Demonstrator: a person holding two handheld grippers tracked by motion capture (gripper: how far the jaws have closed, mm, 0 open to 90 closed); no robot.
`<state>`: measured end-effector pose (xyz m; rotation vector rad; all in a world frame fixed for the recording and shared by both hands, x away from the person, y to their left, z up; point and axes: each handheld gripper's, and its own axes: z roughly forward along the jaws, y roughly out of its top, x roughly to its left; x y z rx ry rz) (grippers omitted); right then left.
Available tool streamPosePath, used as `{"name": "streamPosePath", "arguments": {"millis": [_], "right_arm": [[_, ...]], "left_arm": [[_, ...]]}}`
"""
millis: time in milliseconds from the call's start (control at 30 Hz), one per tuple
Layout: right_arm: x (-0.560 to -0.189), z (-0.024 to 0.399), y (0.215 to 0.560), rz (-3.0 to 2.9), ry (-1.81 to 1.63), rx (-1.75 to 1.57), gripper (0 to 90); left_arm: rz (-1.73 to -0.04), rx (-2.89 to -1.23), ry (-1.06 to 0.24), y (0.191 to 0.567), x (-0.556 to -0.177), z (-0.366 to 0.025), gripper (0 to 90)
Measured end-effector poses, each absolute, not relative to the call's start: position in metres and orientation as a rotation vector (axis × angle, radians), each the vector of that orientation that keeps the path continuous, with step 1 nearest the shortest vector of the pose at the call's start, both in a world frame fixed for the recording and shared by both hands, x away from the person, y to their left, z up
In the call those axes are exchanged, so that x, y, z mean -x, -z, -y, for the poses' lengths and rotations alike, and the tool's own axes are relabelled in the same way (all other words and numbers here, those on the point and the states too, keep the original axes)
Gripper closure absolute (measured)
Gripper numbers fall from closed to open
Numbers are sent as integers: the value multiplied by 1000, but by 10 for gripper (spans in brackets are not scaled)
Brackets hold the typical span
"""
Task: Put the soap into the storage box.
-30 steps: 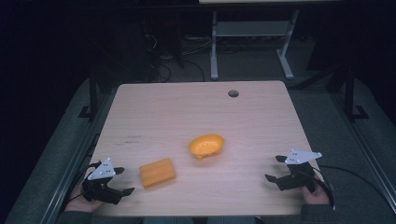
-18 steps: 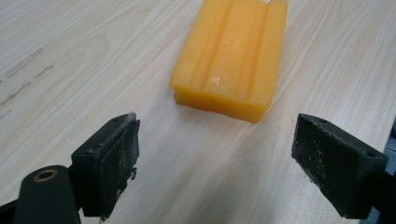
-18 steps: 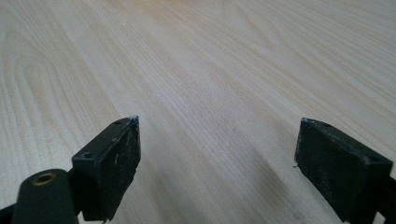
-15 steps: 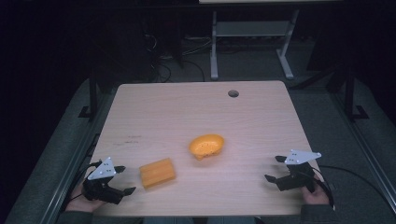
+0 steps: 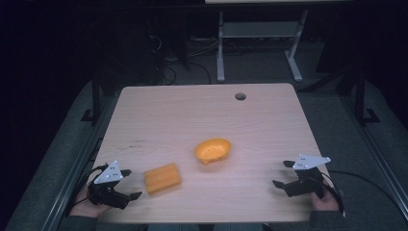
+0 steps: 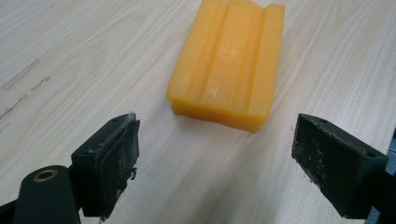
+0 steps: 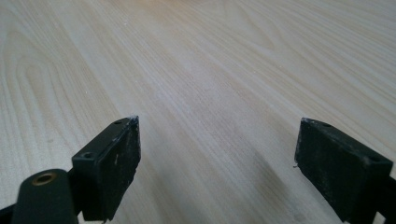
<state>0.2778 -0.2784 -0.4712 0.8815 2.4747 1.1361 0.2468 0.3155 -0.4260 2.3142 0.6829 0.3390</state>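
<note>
Just ahead of the left claw [image 6: 217, 154], orange block [image 6: 229, 60], jaws spread wide, untouched

No text, label, brand, number or sign can be read in any of the views. The orange block [image 6: 227, 63] shows plain ridged faces with no marking, and the orange bowl [image 5: 213, 150] is bare as well. The wooden table [image 5: 192, 115] carries only its grain and a few faint scuff marks near the left edge, none forming letters. The grey plates atop the grippers show small dots but nothing legible.
</note>
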Motion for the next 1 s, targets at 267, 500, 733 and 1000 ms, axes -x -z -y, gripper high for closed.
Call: {"name": "streamPosePath", "arguments": {"millis": [267, 500, 733, 1000], "right_arm": [[-279, 277, 471, -2481, -1136, -870, 137], [-279, 277, 471, -2477, -1139, -871, 137], [-279, 276, 470, -2476, -1141, -872, 137], [-280, 276, 470, -2477, -1140, -868, 137]], "left_arm": [[-660, -2328, -341, 423, -250, -310, 142], [-632, -2337, -339, 421, -253, -303, 142], [-601, -2360, -321, 421, -258, -294, 144], [-539, -2376, -323, 416, -263, -279, 144]]}}
